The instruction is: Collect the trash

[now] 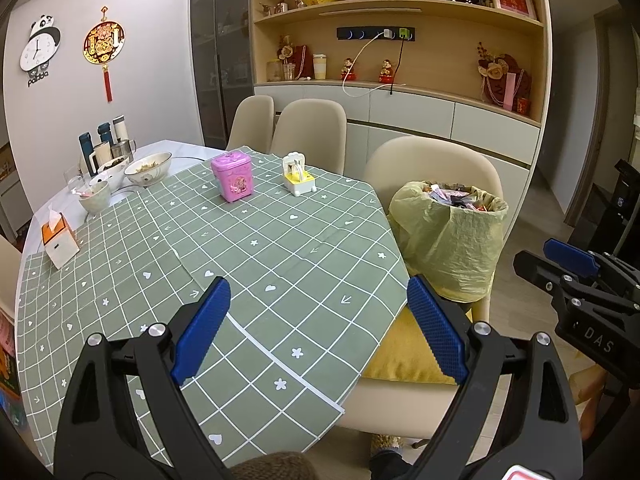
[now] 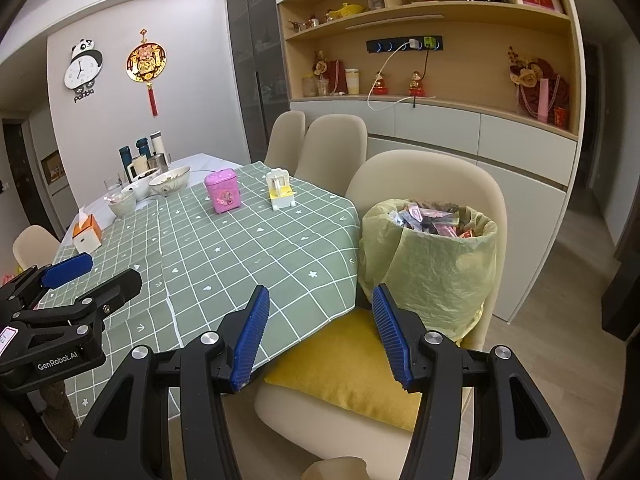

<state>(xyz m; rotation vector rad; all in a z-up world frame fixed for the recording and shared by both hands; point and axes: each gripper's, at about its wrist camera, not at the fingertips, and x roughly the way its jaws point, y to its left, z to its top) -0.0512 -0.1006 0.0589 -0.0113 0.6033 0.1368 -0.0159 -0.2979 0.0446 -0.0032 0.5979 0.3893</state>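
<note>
A bin lined with a yellow-green bag (image 1: 450, 236), full of wrappers, stands on a cream chair beside the table; it also shows in the right wrist view (image 2: 430, 260). My left gripper (image 1: 318, 328) is open and empty above the green checked tablecloth (image 1: 256, 240) near the table's front corner. My right gripper (image 2: 320, 332) is open and empty, above the chair's yellow cushion (image 2: 340, 372) and just in front of the bin. Each gripper shows at the edge of the other's view, the right (image 1: 572, 268) and the left (image 2: 80, 276).
On the cloth stand a pink toy bin (image 1: 233, 176) and a small white-and-yellow toy (image 1: 298, 178). Bowls (image 1: 148, 168), cups, bottles and an orange tissue box (image 1: 60, 240) sit at the table's far left. Cream chairs (image 1: 308, 132) ring the table; shelves stand behind.
</note>
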